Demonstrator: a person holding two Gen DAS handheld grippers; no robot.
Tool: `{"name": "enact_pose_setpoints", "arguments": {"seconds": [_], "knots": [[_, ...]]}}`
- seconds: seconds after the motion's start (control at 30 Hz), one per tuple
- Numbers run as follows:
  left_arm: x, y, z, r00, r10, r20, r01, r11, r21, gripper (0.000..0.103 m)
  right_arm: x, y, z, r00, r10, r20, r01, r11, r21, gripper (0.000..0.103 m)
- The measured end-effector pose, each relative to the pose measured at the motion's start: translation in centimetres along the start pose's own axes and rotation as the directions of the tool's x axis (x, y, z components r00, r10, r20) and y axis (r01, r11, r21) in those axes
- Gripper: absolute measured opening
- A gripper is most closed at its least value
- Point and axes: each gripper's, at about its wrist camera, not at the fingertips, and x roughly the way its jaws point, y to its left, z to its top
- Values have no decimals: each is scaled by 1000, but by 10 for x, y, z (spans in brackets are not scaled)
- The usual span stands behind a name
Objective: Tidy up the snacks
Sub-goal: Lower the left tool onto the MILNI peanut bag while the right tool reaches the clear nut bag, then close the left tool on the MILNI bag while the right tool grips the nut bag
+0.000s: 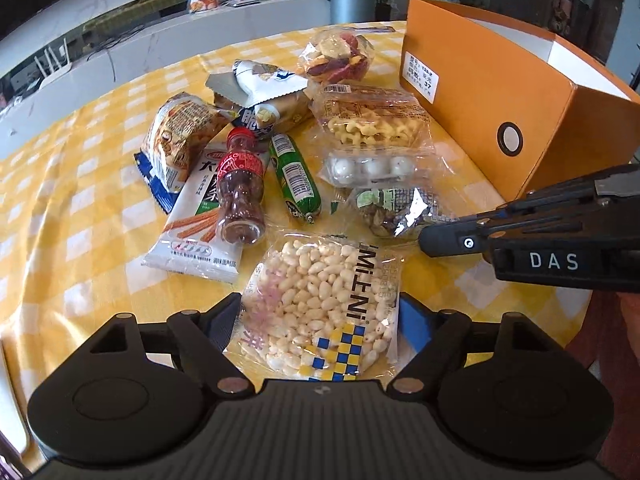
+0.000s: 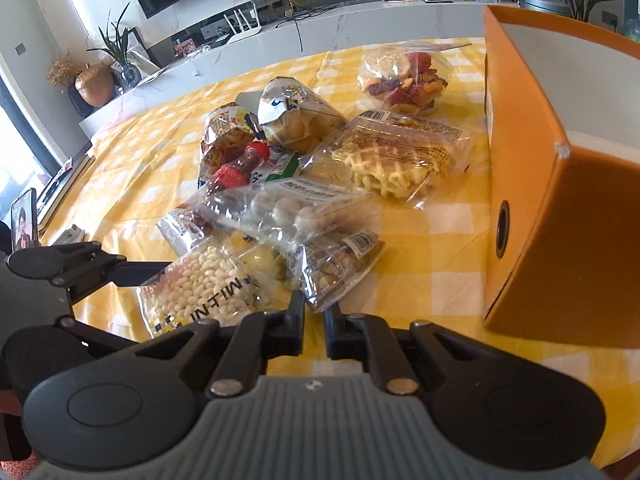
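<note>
black hand-held gripper (image 1: 316, 320), silver pivot screws, white "das" lettering

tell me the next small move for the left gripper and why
Probably close the left gripper on the puffed rice bag. Its fingers stand open on either side of the bag, which lies flat on the tablecloth, and the orange box sits open-topped to the right to receive it.

Table covered by a yellow-and-white checked cloth (image 1: 80, 208). Resting on it: an open orange box (image 1: 520, 92) at right, and beside it a loose cluster of snack packets, including a puffed-rice bag (image 1: 320, 304), waffle pack (image 1: 372, 120) and green sausage (image 1: 294, 178).
</note>
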Motion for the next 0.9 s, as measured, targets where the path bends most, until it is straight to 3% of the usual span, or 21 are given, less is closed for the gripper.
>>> {"name": "enact_pose_setpoints", "arguments": {"seconds": [0.37, 0.77, 0.87, 0.9], "knots": [[-29, -8, -3, 998, 34, 49, -31, 997, -74, 93, -27, -6, -6, 999, -21, 33, 22, 999, -39, 0], [-58, -18, 2, 993, 28, 118, -12, 991, -131, 93, -46, -21, -19, 998, -65, 23, 66, 998, -25, 0], [-58, -19, 3, 992, 37, 122, -21, 991, -134, 93, -47, -25, -19, 998, -68, 12, 68, 998, 1, 8], [-58, -19, 4, 992, 42, 123, -25, 990, -140, 93, -47, -26, -20, 998, -68, 6, 68, 998, 11, 16]]}}
